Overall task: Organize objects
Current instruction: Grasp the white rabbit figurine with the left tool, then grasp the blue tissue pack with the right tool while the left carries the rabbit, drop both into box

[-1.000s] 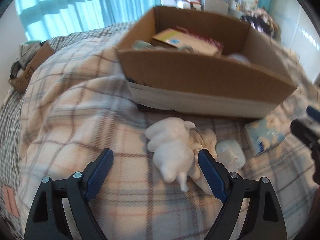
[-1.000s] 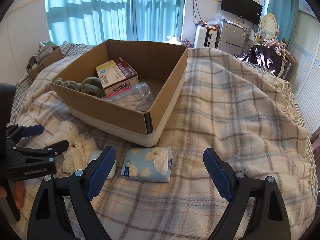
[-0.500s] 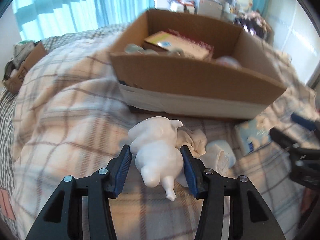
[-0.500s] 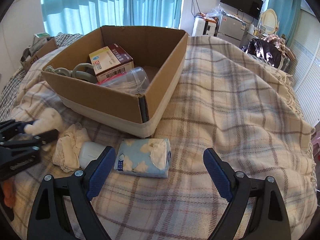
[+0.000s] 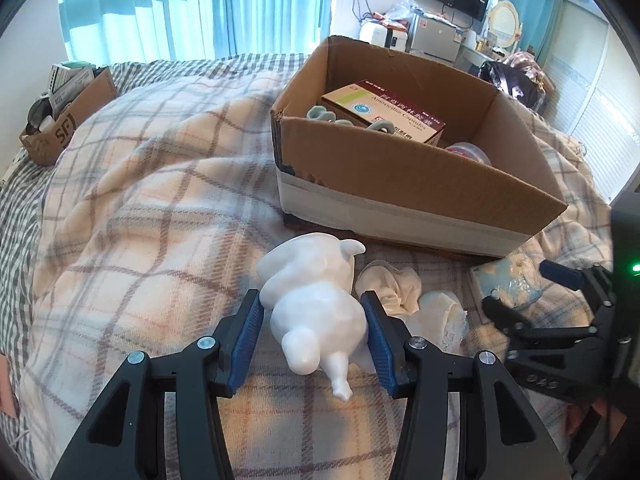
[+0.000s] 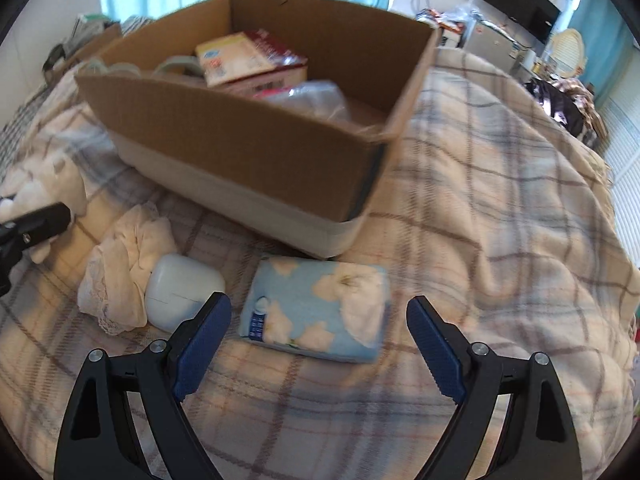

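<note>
My left gripper (image 5: 312,336) is shut on a white animal figurine (image 5: 316,308) that lies on the plaid blanket in front of the cardboard box (image 5: 400,192). A crumpled cream cloth (image 5: 394,290) and a white earbud case (image 5: 440,318) lie just right of it. My right gripper (image 6: 318,344) is open, low over a blue tissue pack (image 6: 320,312) with white cloud print, its fingers on either side of the near end. The earbud case (image 6: 180,292) and cloth (image 6: 124,264) are left of the pack. The box (image 6: 248,148) holds a medicine carton (image 6: 248,60), a clear container and grey-green rings.
A plaid blanket (image 6: 500,208) covers the bed. A small cardboard box (image 5: 68,120) with clutter sits at the far left edge of the bed. Curtains, a TV and shelves stand beyond the bed. The right gripper body (image 5: 560,320) shows at the right of the left wrist view.
My left gripper closed on the white figurine. My right gripper moved forward and down toward the blue tissue pack, staying open.
</note>
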Tool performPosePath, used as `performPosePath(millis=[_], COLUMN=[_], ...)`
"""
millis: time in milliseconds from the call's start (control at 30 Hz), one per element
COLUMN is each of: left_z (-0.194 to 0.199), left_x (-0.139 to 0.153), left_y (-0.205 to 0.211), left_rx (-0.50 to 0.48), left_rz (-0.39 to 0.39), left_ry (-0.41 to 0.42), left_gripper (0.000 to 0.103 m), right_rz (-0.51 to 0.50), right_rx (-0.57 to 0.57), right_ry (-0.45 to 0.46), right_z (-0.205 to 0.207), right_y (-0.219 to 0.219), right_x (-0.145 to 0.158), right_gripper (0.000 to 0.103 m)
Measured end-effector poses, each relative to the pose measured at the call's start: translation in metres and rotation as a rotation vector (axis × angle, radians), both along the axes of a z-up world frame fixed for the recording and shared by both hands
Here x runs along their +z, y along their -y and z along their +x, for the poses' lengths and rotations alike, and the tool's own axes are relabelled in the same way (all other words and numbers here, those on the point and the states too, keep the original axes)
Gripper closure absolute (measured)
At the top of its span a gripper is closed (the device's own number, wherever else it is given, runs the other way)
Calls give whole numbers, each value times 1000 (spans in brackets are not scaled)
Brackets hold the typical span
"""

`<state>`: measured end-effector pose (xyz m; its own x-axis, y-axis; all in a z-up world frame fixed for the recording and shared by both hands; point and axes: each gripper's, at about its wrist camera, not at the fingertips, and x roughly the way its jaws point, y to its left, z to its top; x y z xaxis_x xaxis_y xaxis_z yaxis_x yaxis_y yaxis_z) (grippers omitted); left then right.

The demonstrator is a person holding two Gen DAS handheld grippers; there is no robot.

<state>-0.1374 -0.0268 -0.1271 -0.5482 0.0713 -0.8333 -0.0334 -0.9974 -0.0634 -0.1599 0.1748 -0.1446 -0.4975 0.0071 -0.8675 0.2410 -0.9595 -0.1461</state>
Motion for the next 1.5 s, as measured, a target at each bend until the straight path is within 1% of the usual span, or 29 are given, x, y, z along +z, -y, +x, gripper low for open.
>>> performPosePath(millis=[100, 200, 233, 267, 400, 500, 667, 767, 867, 967, 1133, 1233, 1300, 1433, 1500], left_z=[0, 2, 3, 4, 7, 10, 18, 25, 31, 36, 42, 43, 45, 42, 36], left_x=[0, 0, 0, 0, 0, 0, 3, 7, 9, 15, 25, 36, 49, 72, 83], left_y=[-1, -2, -2, -3, -4, -4, -6, -9, -11, -8, -5, -7, -9, -12, -15], left_rx=[-3, -9, -12, -15, -22, -21, -27, -36, -41, -29, -21, -29, -42, -58, -65], left_rz=[-3, 0, 0, 0, 5, 12, 13, 11, 12, 25, 45, 50, 55, 87, 91], left_ry=[-2, -3, -3, -3, -5, -1, -16, -28, -31, -38, -47, -60, -90, -133, -152], left_gripper=[52, 52, 52, 52, 52, 52, 52, 52, 52, 52, 52, 52, 52, 52, 52], right_rz=[34, 41, 35, 28, 33, 11, -31, -43, -64, -73, -103, -119, -133, -162, -157], right_rx=[19, 17, 17, 18, 21, 32, 41, 45, 53, 63, 74, 77, 78, 87, 96], right_ry=[40, 41, 37, 35, 29, 13, -48, -98, -128, -158, -209, -242, -262, -300, -323], right_z=[-3, -2, -1, 0, 4, 9, 25, 36, 44, 52, 69, 78, 80, 78, 75], right_y=[6, 6, 5, 3, 3, 1, -6, -3, -1, 6, 6, 6, 5, 4, 5], right_x=[-13, -16, -15, -13, -12, -7, 14, 28, 40, 52, 76, 91, 102, 127, 139], right_gripper=[14, 16, 22, 25, 26, 26, 26, 26, 26, 26, 26, 26, 26, 26, 26])
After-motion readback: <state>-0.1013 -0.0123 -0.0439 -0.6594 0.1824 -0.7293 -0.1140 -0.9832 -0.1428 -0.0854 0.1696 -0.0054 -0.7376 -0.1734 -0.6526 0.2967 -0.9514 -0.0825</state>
